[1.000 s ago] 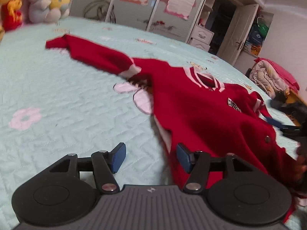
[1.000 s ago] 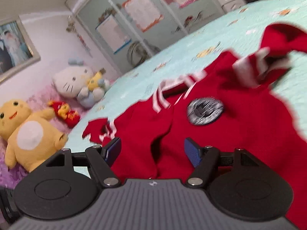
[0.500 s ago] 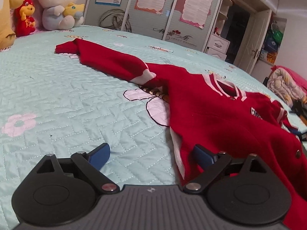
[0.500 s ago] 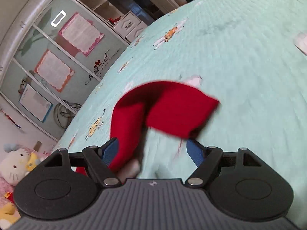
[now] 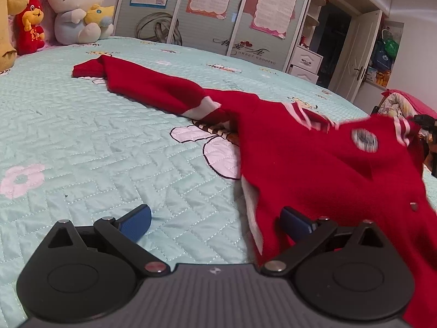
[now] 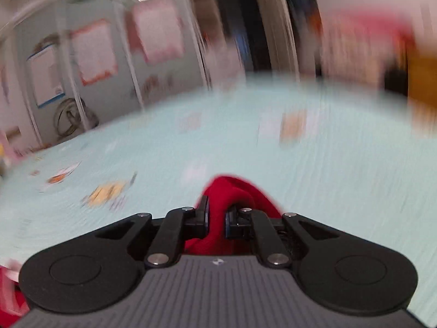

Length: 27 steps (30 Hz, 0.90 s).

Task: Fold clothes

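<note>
1. Jacket (image 5: 314, 169), red with white-striped trim, lies spread on the bed (image 5: 95, 147), filling the left wrist view from centre out to 3 and 5 o'clock.
2. One sleeve (image 5: 153, 87) stretches away toward 10 o'clock, flat on the pale green quilted cover, its cuff end nearest the plush toys.
3. A round grey badge (image 5: 364, 140) sits on the jacket's chest at about 2 o'clock; that side of the cloth is blurred and looks lifted off the bed.
4. The left hand-held gripper (image 5: 215, 220) is released: its jaws have just been opening and stand wide apart. The left blue pad is over bare quilt at 7 o'clock, the right pad over the jacket's hem at 5 o'clock, neither pressing on cloth.
5. The right hand-held gripper (image 6: 216, 220) has just been closing and is clenched on a bunched fold of the red jacket (image 6: 232, 194), which bulges up between the pads at the centre of its view.
6. The right wrist view is heavily smeared, so which part of the jacket is pinched is hard to tell; possibly a sleeve or a shoulder.
7. Plush toys (image 5: 79, 8) sit at the head of the bed at 11 o'clock, and wardrobe doors (image 5: 207, 13) with pink notices stand at 12 o'clock.
</note>
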{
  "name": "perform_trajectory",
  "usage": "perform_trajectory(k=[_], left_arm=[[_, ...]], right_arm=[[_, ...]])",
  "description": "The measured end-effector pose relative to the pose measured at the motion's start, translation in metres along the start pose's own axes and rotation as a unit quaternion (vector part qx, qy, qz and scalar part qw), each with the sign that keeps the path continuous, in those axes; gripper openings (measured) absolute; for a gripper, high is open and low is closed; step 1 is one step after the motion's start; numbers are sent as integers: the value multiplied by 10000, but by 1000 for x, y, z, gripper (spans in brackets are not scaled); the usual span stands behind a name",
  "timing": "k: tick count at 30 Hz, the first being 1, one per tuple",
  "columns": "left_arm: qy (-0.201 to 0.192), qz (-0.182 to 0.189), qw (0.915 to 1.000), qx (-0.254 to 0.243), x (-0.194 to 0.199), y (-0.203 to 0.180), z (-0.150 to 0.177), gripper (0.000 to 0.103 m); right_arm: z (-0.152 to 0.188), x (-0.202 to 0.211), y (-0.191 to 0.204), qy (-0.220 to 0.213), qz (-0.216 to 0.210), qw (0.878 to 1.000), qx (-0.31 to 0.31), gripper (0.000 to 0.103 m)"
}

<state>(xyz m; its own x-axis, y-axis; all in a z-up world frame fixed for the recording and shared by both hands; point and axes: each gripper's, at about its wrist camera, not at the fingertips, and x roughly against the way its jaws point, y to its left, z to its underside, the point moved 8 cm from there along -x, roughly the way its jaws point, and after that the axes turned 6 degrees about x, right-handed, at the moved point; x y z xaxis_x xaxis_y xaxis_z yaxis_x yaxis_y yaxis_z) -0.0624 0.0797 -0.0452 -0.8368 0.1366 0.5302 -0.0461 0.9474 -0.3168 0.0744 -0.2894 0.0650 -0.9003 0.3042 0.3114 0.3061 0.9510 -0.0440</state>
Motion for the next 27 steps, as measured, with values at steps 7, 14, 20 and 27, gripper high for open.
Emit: perform_trajectory(k=[7, 14, 20, 27], left_arm=[[1, 2, 10000, 8, 1, -1, 0, 103], [1, 28, 10000, 45, 1, -1, 0, 103], [38, -17, 10000, 2, 1, -2, 0, 103], [324, -284, 9985, -347, 7, -10, 4, 103]], right_arm=[[74, -46, -58, 1560, 451, 9825, -907, 43], [121, 42, -78, 1287, -735, 9639, -2212, 54], [153, 196, -56, 1373, -1423, 9408, -2754, 54], [159, 341, 15, 1063, -1568, 9800, -612, 57]])
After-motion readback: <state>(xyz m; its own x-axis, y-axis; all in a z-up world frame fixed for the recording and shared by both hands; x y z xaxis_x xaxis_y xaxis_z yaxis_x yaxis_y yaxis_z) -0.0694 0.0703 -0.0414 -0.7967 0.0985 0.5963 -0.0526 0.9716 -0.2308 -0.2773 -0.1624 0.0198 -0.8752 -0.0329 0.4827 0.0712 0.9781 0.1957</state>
